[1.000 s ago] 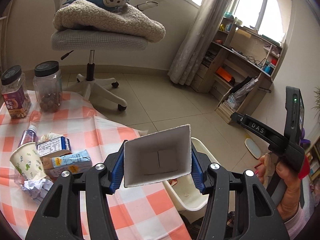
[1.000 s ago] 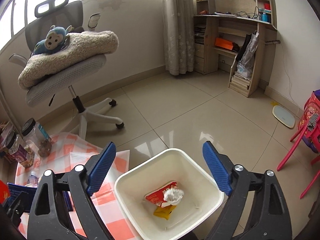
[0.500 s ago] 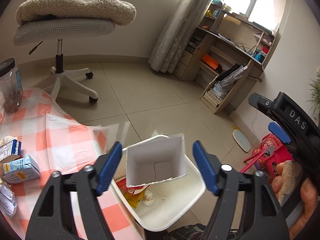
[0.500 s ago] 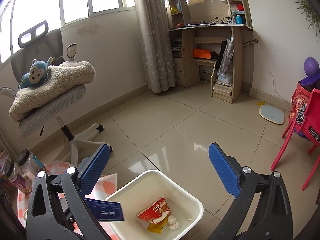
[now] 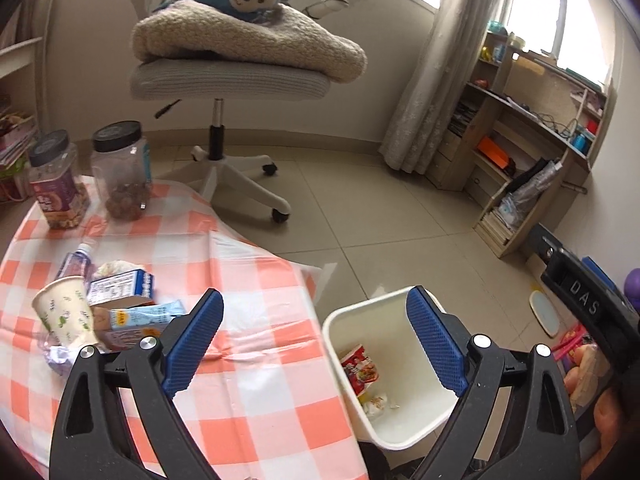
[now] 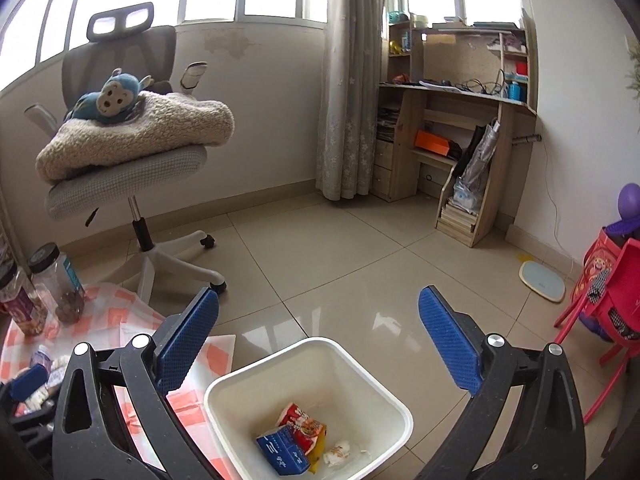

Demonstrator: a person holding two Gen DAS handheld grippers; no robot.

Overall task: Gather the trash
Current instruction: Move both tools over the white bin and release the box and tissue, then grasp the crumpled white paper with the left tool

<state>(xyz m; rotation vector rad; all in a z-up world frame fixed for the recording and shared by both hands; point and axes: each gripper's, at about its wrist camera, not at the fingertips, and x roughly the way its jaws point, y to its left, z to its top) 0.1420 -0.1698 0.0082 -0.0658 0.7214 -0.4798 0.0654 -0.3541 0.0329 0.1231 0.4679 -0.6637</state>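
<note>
**Claws hang empty over bin as litter waits on the checked counter**

At far left, on the counter (image 5: 248, 380) under its orange-and-white cloth, the uncollected trash sits in a tight heap: a paper cup (image 5: 66, 314) tipped against a blue-and-white carton (image 5: 120, 286), a pale blue drink box (image 5: 146, 316), crumpled wrapper and a small plastic bottle (image 5: 74, 262). Two lidded jars (image 5: 122, 170) stand behind, well apart from the heap. The left claw (image 5: 314, 340) is opening, its jaws wide with nothing between them, straddling the counter's edge and the white bin (image 6: 308, 408) just beside it. Inside the bin lie a red snack packet (image 6: 304, 426), a blue carton (image 6: 282, 454) and a wad of tissue. Further right, the right claw (image 6: 318, 346) hangs above the bin, jaws fully apart and empty. The likely risk lies in the next reach: the heaped items touch one another, so closing on one could drag or topple the cup, and a light carton pinched off-centre may slip short of the bin onto the floor.
</note>
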